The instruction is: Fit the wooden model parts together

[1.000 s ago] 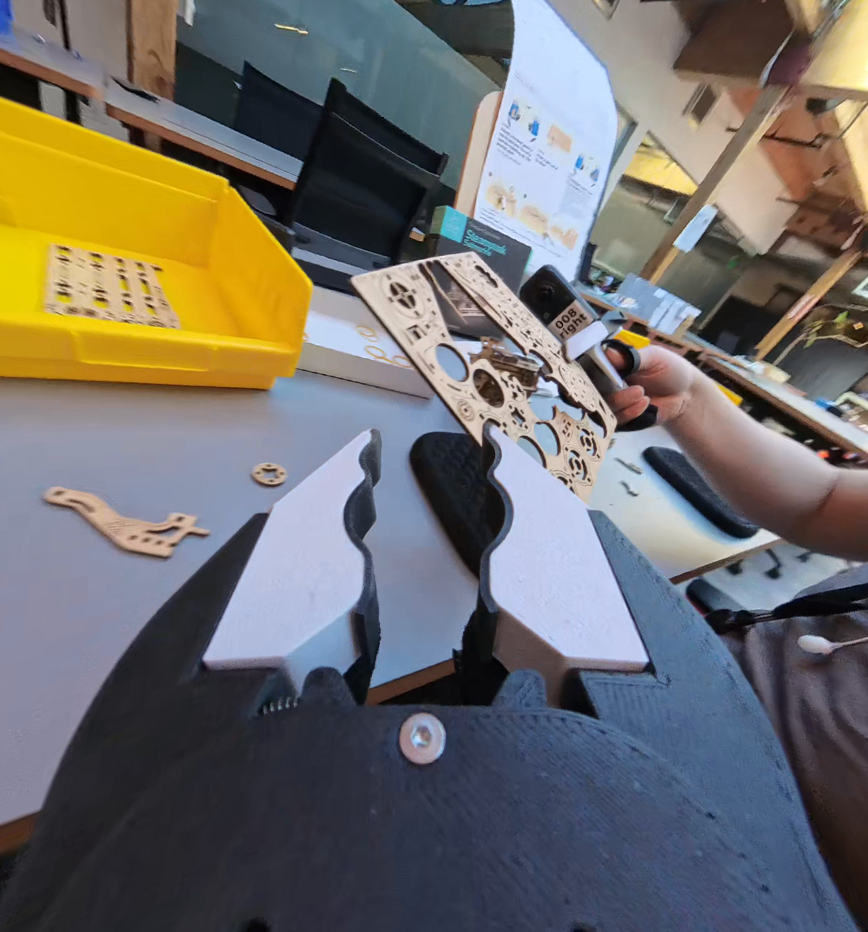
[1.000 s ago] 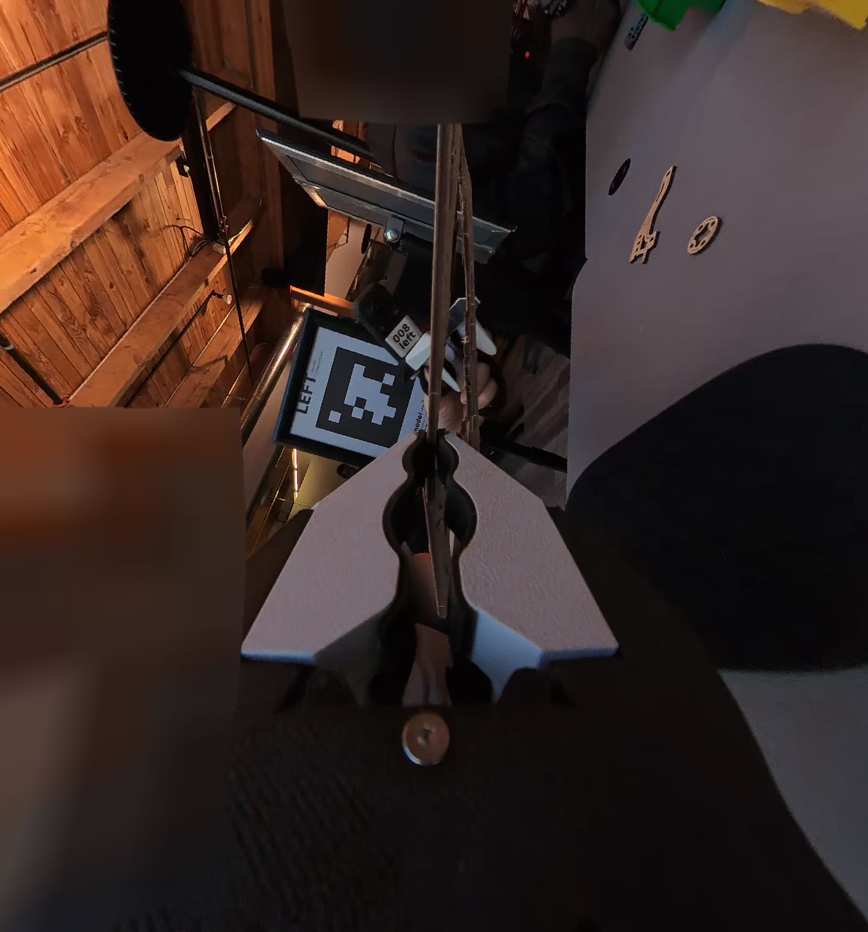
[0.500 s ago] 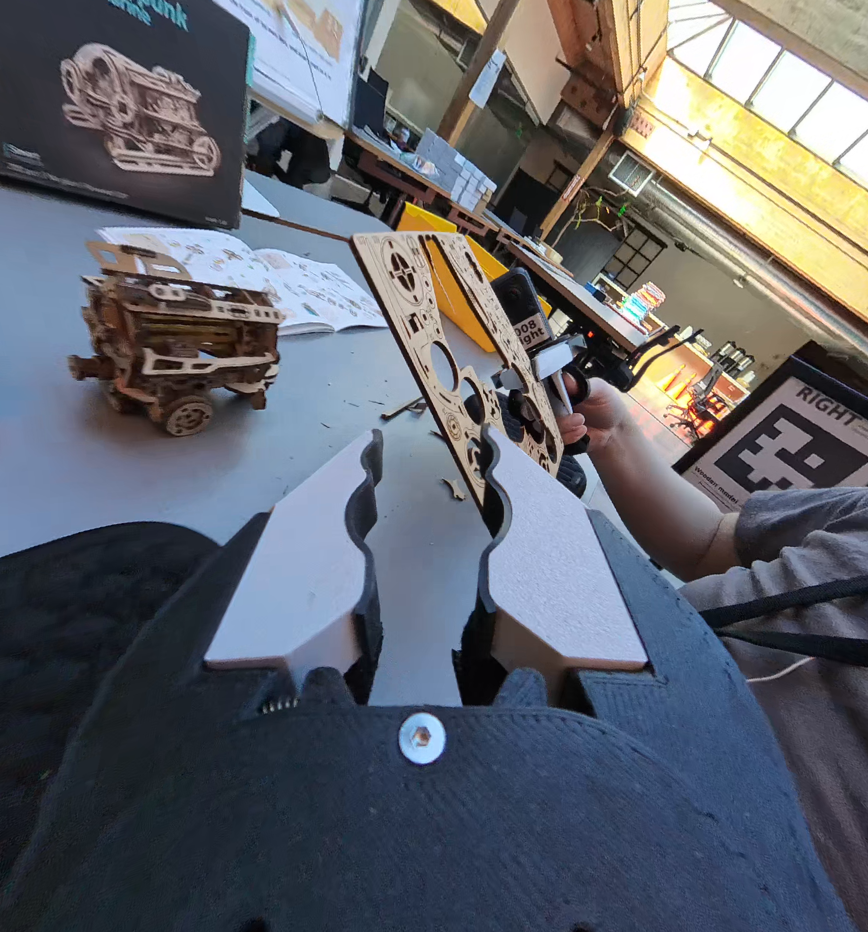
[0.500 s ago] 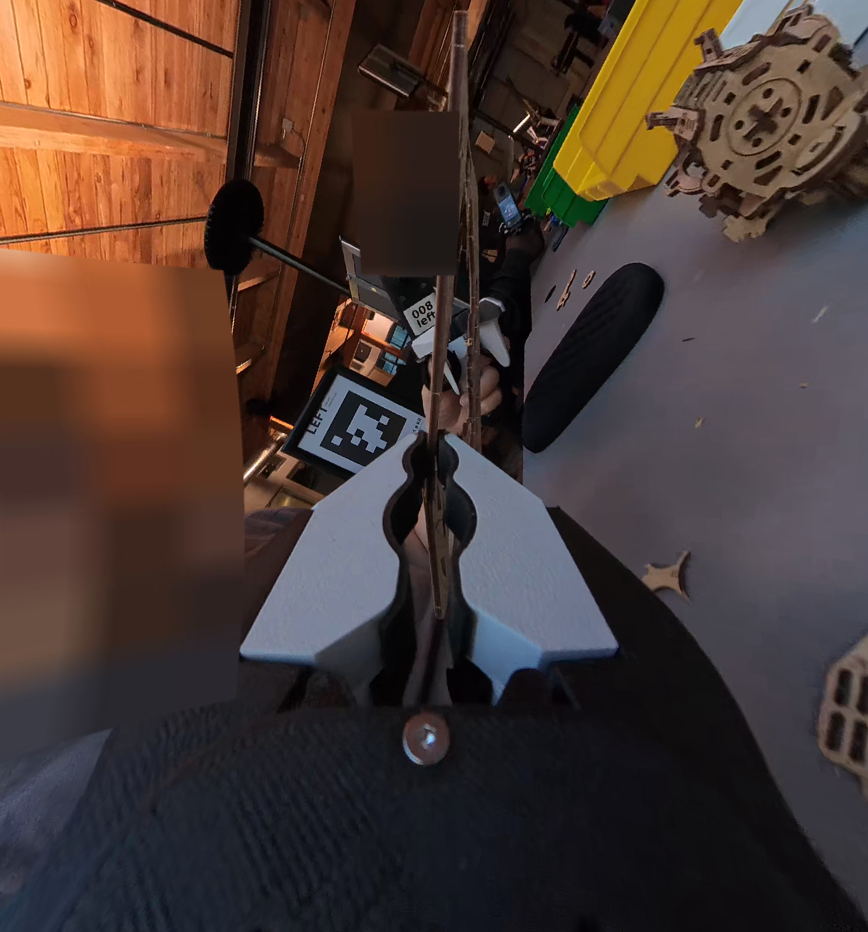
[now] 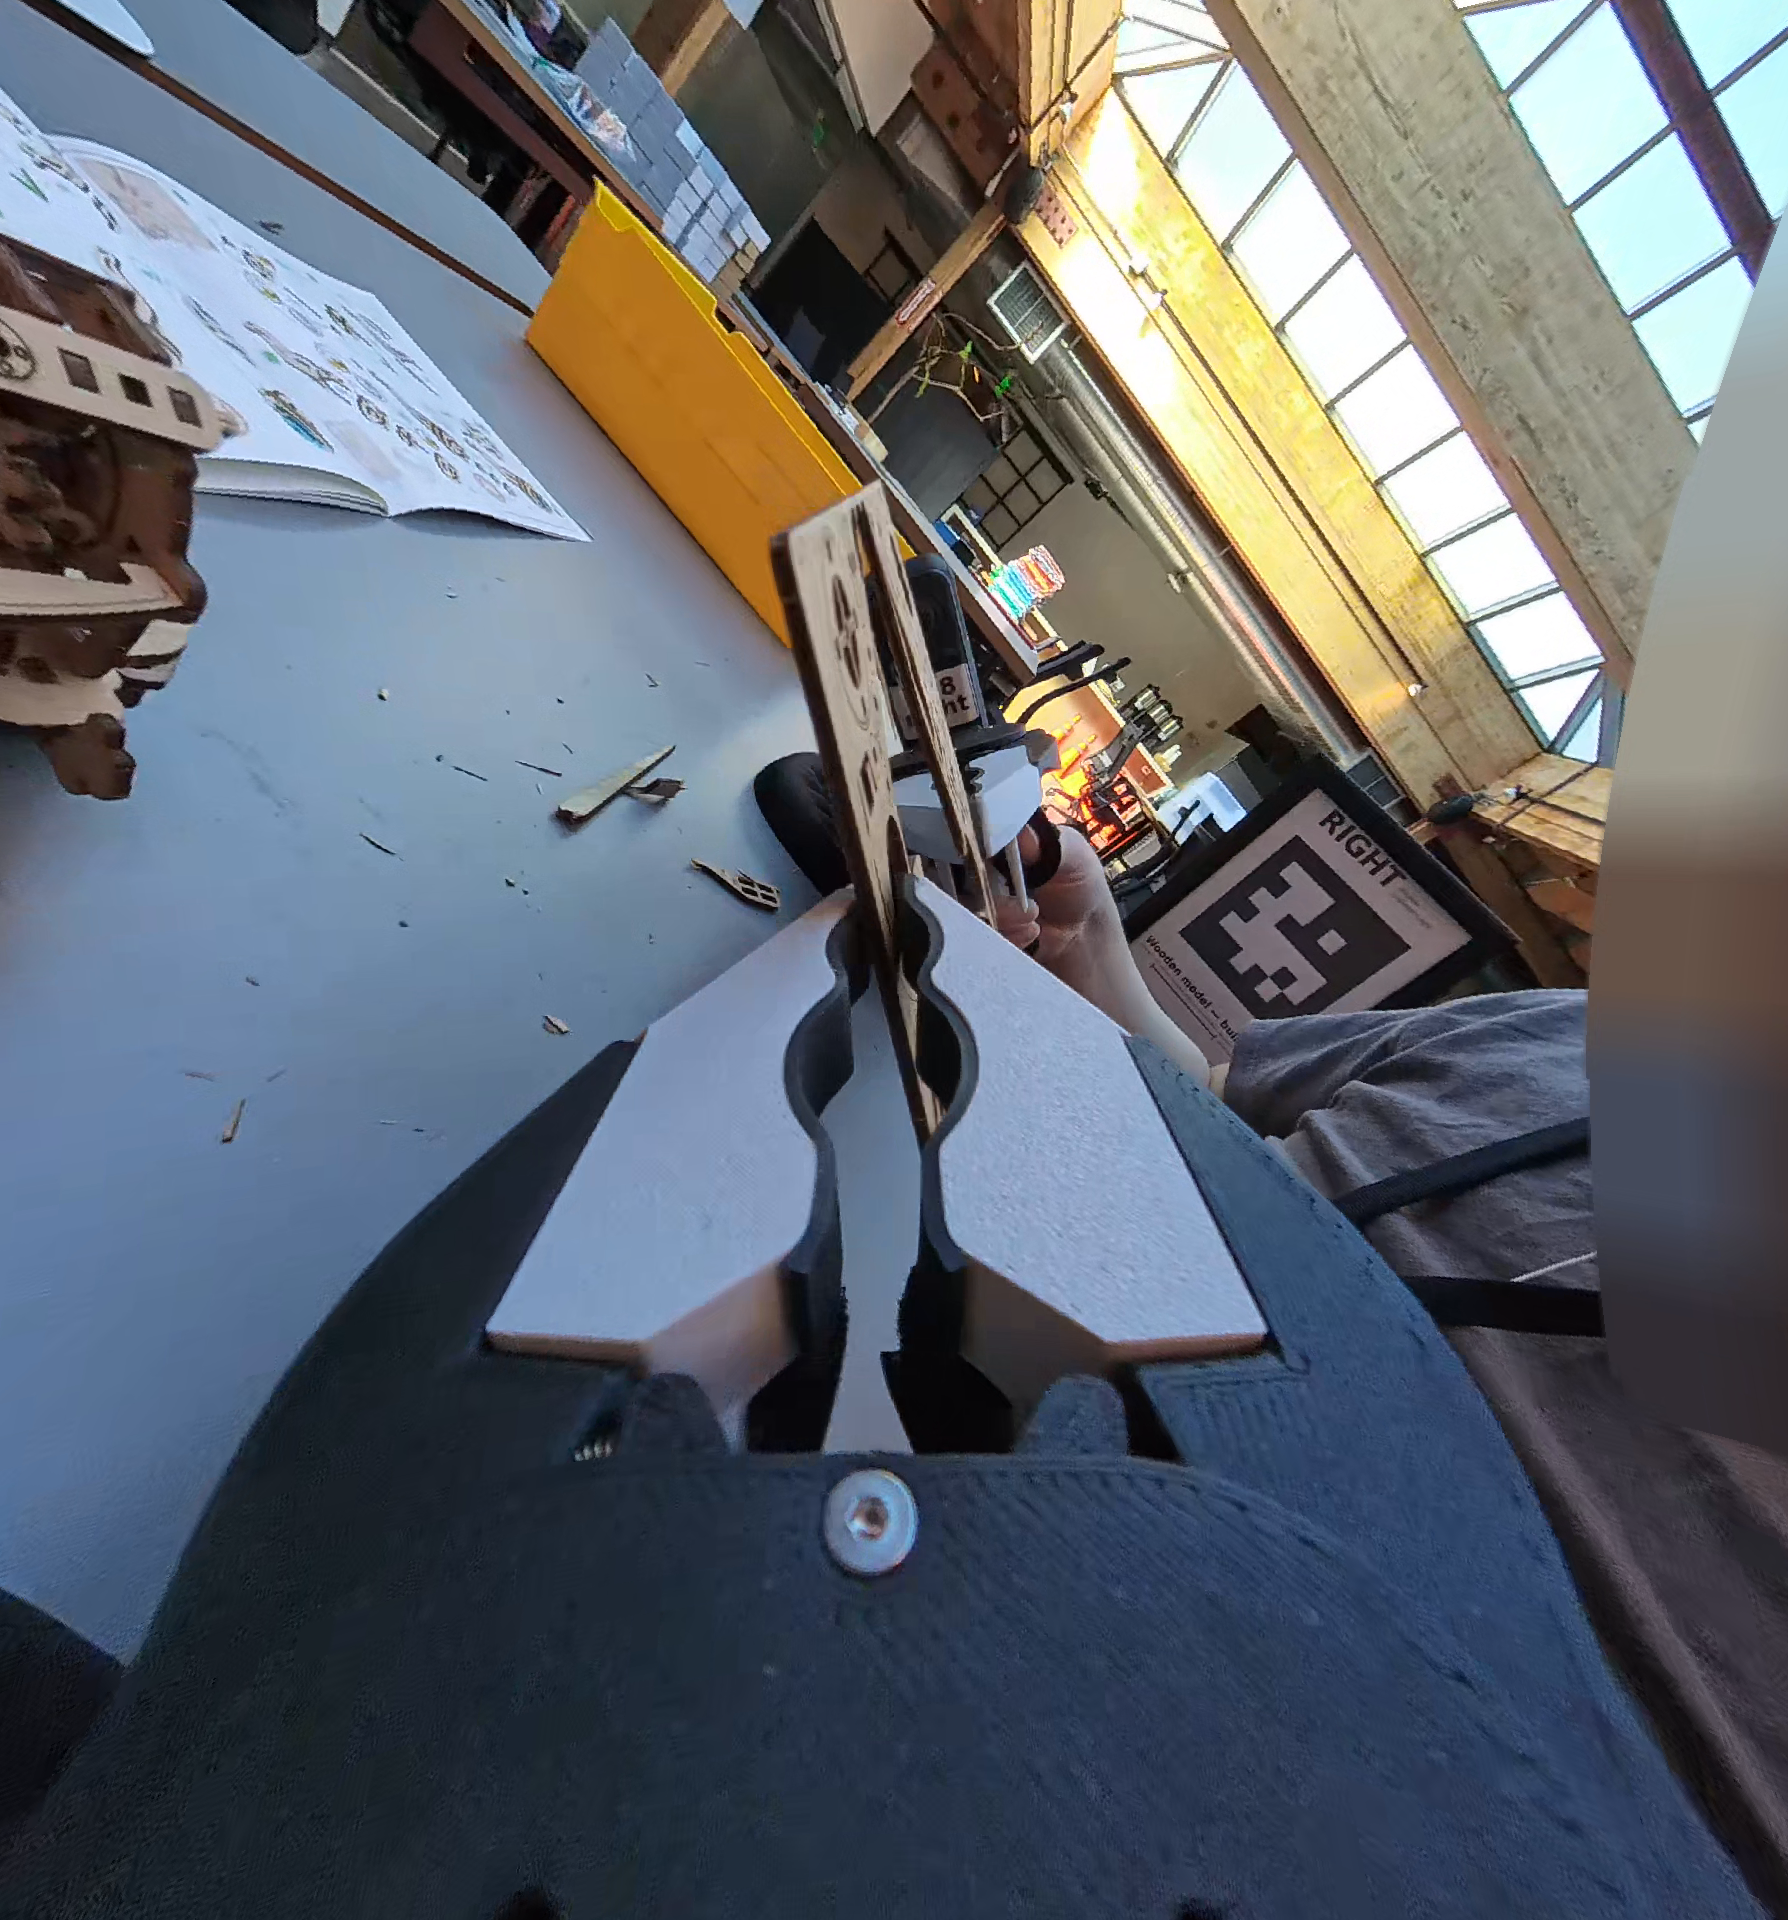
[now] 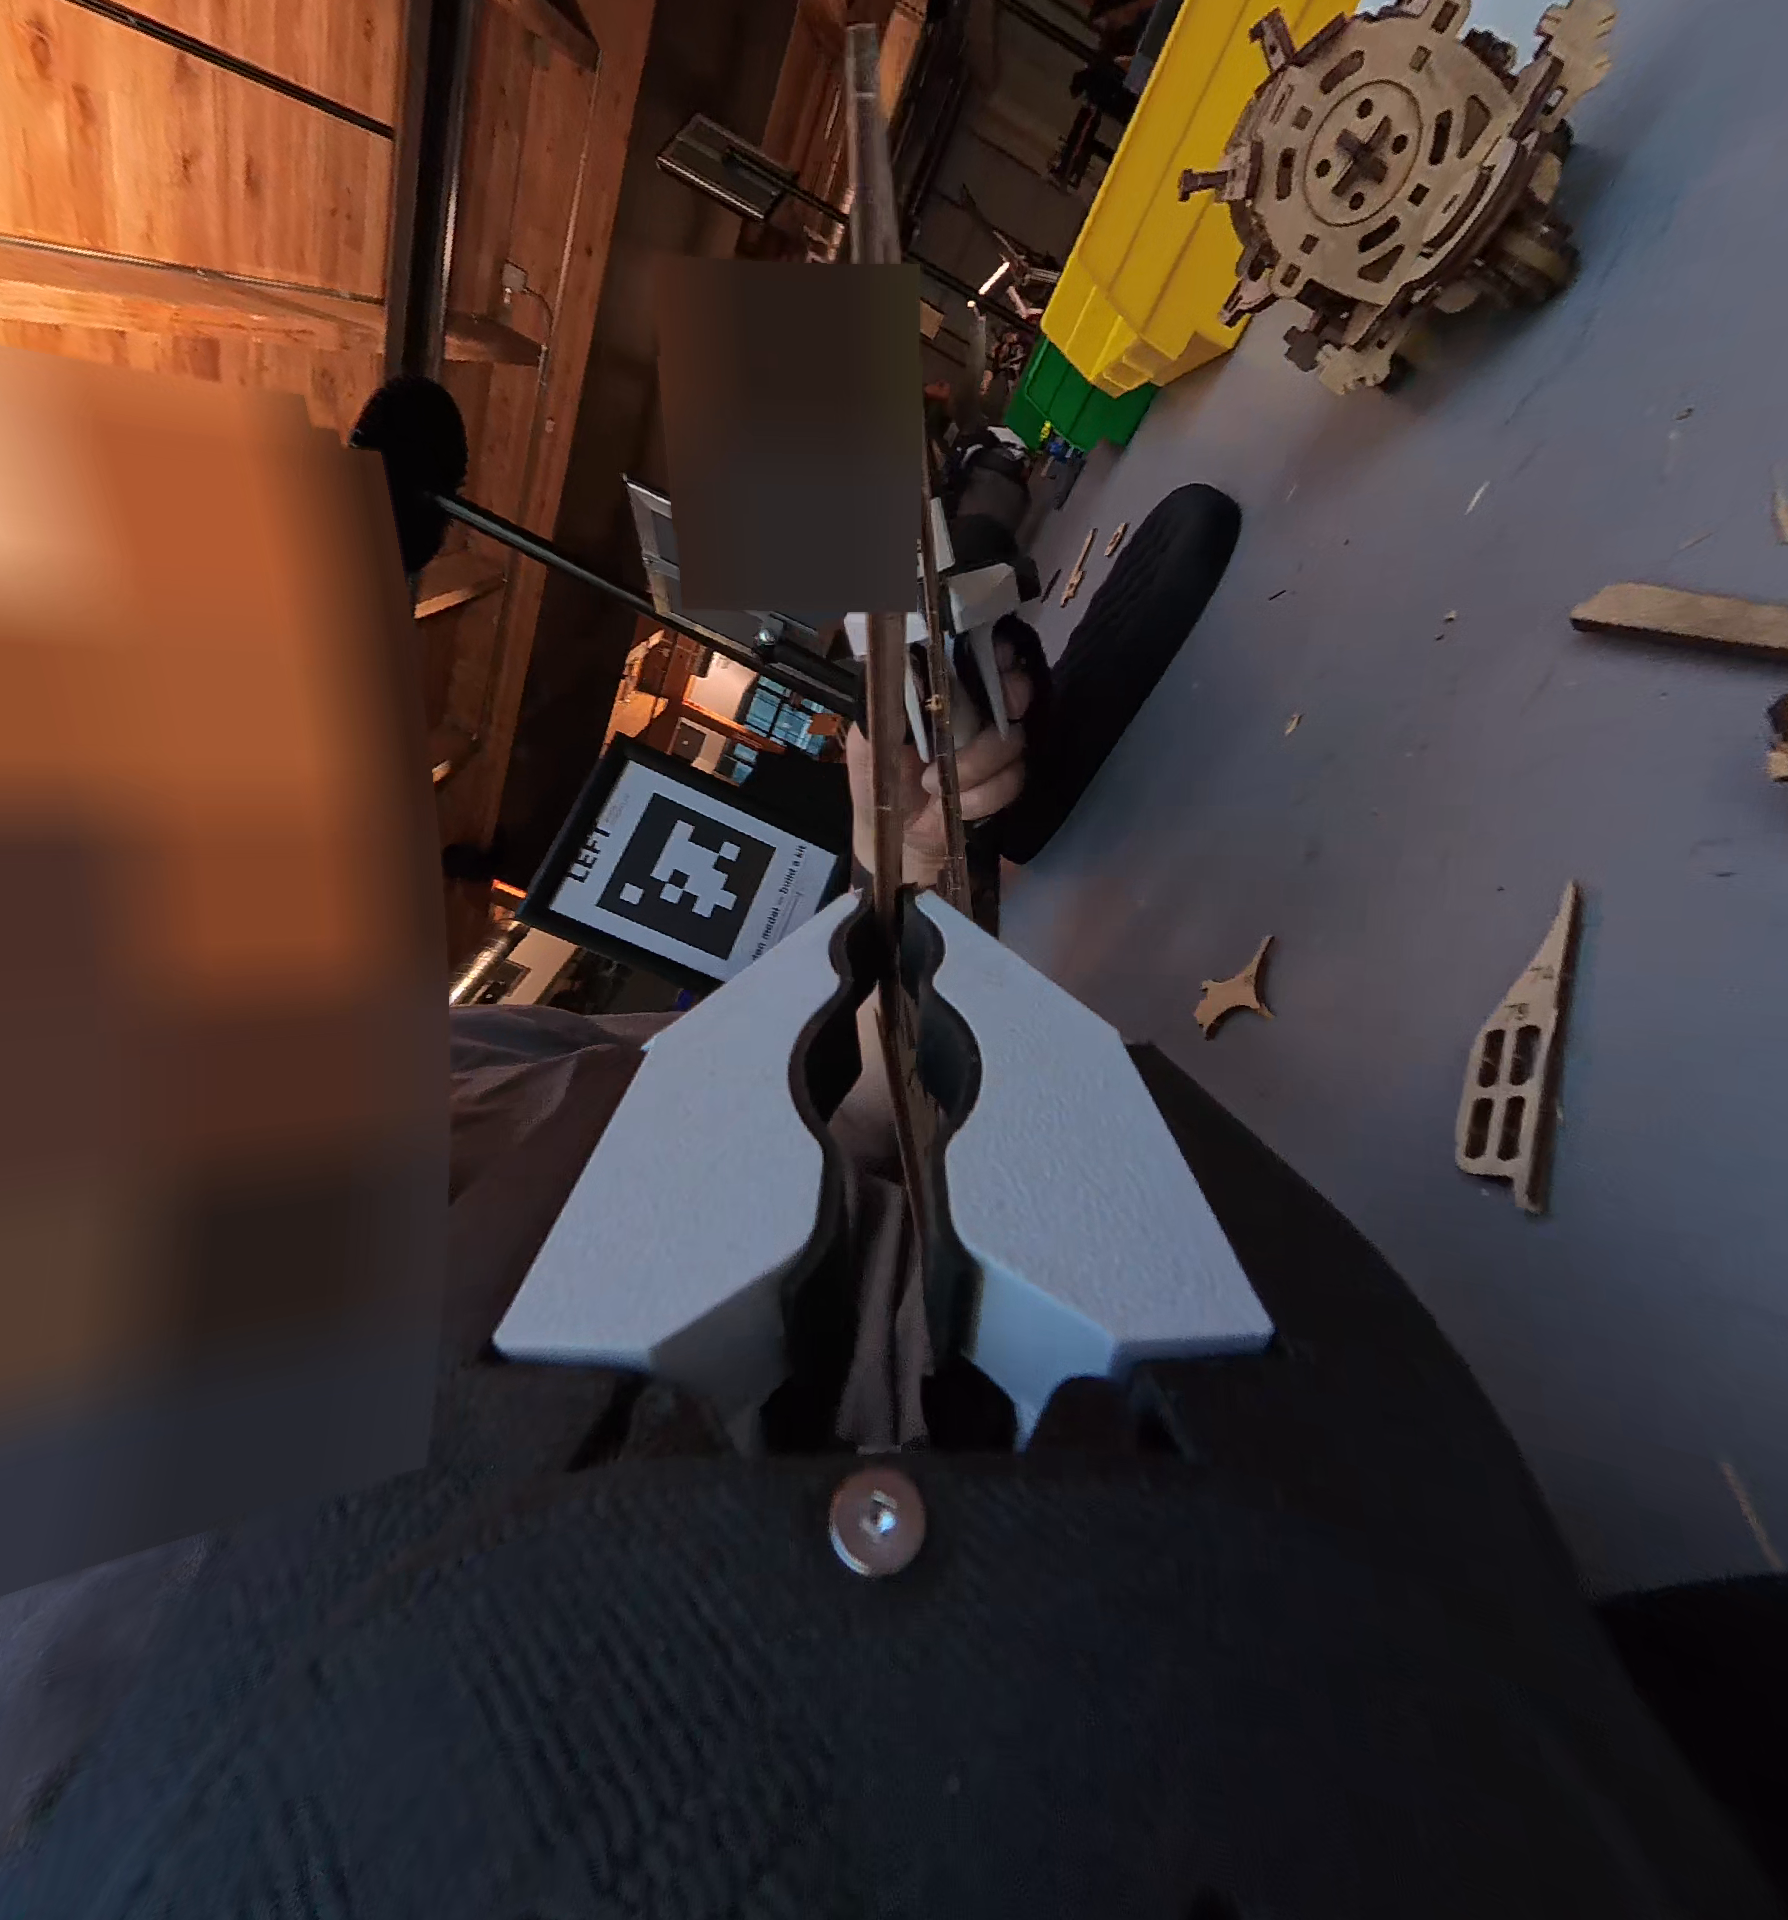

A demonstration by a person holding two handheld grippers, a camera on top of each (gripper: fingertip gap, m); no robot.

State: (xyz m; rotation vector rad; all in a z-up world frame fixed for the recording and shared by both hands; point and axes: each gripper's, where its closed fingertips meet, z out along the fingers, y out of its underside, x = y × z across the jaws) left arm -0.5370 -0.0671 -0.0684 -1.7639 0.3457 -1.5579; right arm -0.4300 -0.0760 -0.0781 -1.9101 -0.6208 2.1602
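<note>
Two thin laser-cut wooden sheets (image 5: 840, 686), close together, stand on edge in the air between the two grippers. My left gripper (image 5: 882, 906) is shut on the near edge of one sheet. My right gripper (image 6: 885, 906) is shut on the opposite edge, and the sheets (image 6: 874, 727) show edge-on there. Each gripper also shows in the other's view, hand-held behind the sheets: the right one (image 5: 973, 795) and the left one (image 6: 973, 623). A partly built wooden model (image 5: 38, 520) stands on the grey table (image 5: 370, 935); it also shows in the right wrist view (image 6: 1389, 187).
An open instruction booklet (image 5: 329, 395) lies behind the model. A yellow bin (image 5: 682, 405) stands at the far table edge; yellow (image 6: 1160, 239) and green (image 6: 1077, 405) bins stand at the other end. A black pad (image 6: 1129, 644), loose wooden pieces (image 6: 1513, 1070) and chips lie on the table. Some 12 cm of space lies between my two pairs of fingers.
My left gripper was open; it swung round toward the sheets and shut on the near edge. My right gripper stayed shut on the sheets while turning.
</note>
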